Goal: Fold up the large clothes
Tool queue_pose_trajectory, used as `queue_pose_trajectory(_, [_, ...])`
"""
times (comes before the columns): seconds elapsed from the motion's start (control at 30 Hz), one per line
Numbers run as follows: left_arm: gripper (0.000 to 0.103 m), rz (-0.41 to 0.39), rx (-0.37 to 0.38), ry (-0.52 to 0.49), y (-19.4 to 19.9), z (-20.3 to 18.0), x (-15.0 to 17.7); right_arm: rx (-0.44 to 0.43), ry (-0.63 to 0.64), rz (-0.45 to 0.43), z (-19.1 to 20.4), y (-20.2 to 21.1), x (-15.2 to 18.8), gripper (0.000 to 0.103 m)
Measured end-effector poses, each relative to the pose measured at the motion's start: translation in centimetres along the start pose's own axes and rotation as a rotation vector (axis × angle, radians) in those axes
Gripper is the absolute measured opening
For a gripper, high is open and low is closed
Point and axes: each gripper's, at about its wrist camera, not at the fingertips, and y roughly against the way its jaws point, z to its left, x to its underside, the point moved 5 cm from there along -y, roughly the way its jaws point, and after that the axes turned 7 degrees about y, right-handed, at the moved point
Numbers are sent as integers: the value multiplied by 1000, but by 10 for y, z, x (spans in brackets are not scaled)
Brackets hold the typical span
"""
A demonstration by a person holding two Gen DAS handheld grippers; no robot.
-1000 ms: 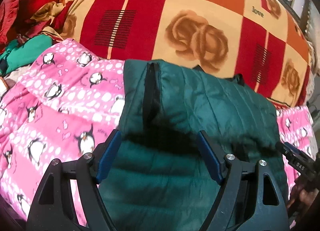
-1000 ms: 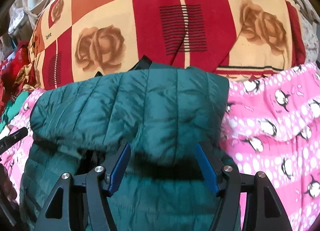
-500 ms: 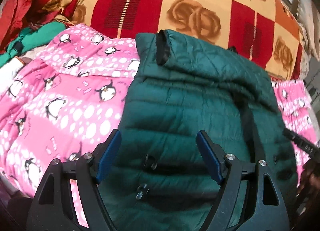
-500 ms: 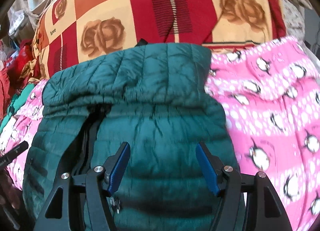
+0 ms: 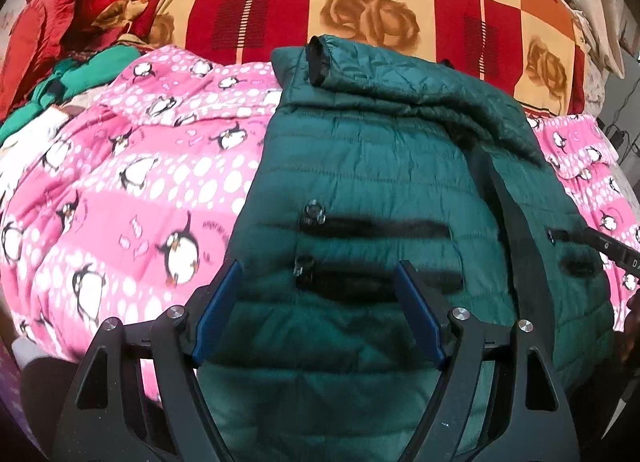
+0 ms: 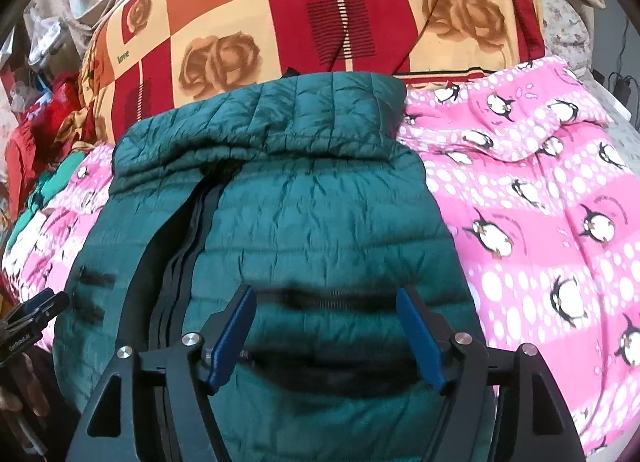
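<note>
Both sleeve ends of jacket [image 5: 380, 166] hidden; pocket zippers [image 5: 316, 210] blurred.

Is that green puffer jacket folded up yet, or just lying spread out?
Partly folded: the green puffer jacket lies flat on the penguin blanket, with a sleeve laid across its top and its lower half spread out.

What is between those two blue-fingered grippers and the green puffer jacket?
Nothing visible. The left gripper and right gripper both hang open just above the green puffer jacket, which lies on the pink penguin blanket.
</note>
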Motion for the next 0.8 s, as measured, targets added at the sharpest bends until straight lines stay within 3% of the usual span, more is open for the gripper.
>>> queue_pose_trajectory(0.8, [78,-40,-89,-37,40,8,37,3,-33,35,-3,37,62,72])
